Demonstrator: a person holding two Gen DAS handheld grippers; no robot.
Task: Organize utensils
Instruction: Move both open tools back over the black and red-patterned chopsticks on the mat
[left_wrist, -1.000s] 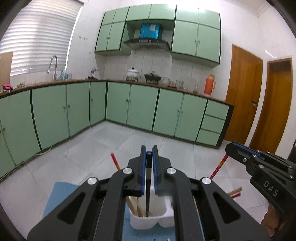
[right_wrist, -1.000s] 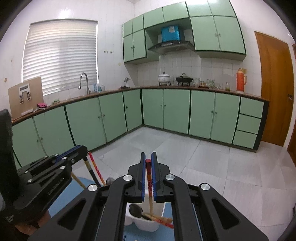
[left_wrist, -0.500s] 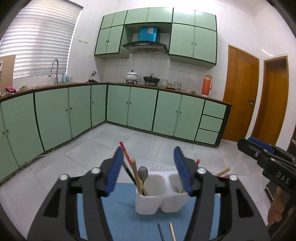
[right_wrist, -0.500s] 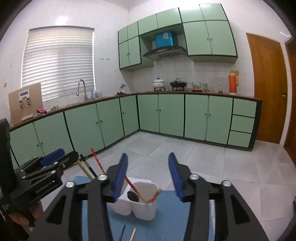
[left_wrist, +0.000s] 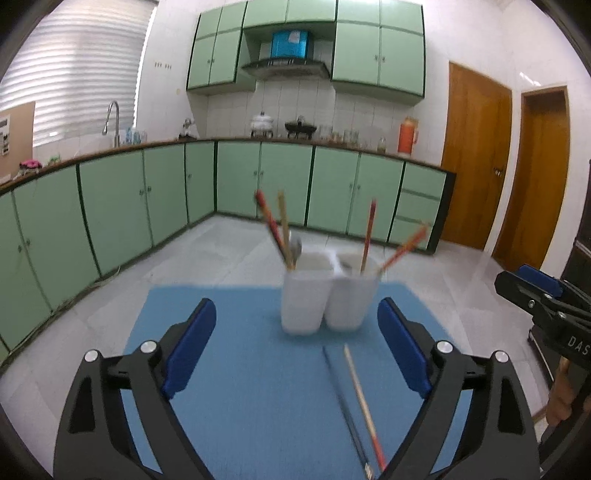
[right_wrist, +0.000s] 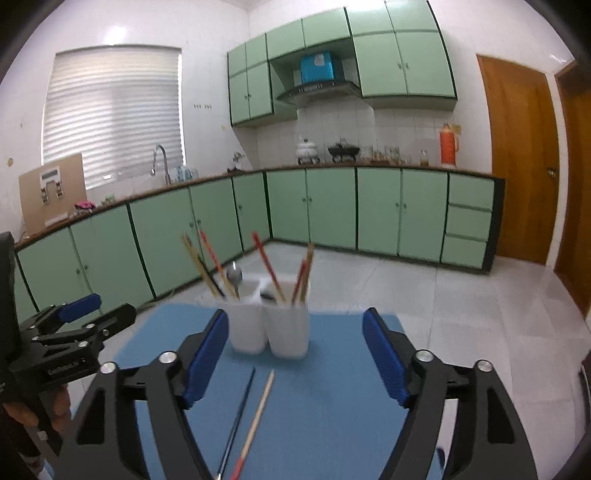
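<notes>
From the left wrist view, the left gripper (left_wrist: 296, 349) is spread wide and holds nothing. The white holder (left_wrist: 328, 295) stands just ahead on the blue mat (left_wrist: 229, 369). Two loose chopsticks (left_wrist: 360, 398) lie between the fingers.

From the right wrist view, the right gripper (right_wrist: 295, 354) is wide and empty too. The holder (right_wrist: 269, 325) is ahead, chopsticks (right_wrist: 251, 413) below.
</notes>
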